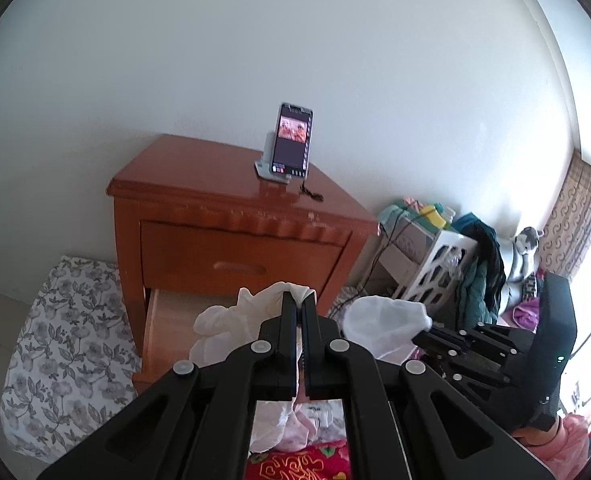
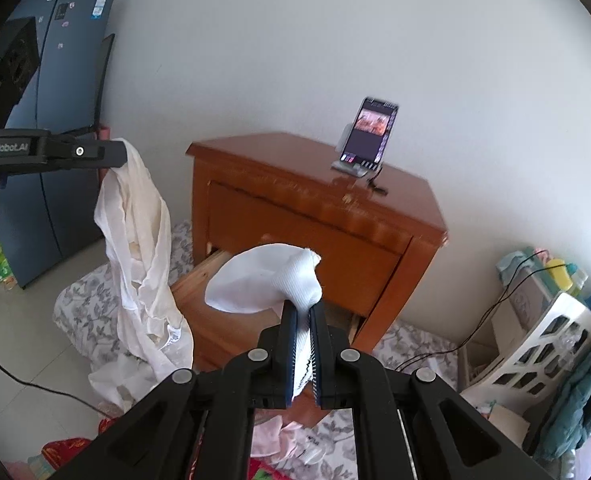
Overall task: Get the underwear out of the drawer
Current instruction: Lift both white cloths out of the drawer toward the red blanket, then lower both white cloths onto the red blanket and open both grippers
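A brown wooden nightstand point(image 1: 231, 208) point(image 2: 315, 216) stands against the wall with its lower drawer point(image 1: 167, 332) point(image 2: 215, 312) pulled out. My left gripper point(image 1: 300, 300) point(image 2: 121, 156) is shut on a cream-white undergarment point(image 1: 231, 320) point(image 2: 139, 264), which hangs in a long drape above the drawer's left side. My right gripper point(image 2: 304, 312) point(image 1: 417, 336) is shut on a small white ribbed underwear piece point(image 2: 263, 280) point(image 1: 383, 324), held up over the open drawer.
A phone on a stand point(image 1: 289, 142) point(image 2: 369, 136) sits on the nightstand top. A floral cloth point(image 1: 67, 340) lies on the floor left of it. A white slotted basket point(image 2: 535, 348), cables and clothes crowd the right. Pink and red fabric point(image 1: 295, 456) lies below. A blue fridge point(image 2: 63, 120) stands far left.
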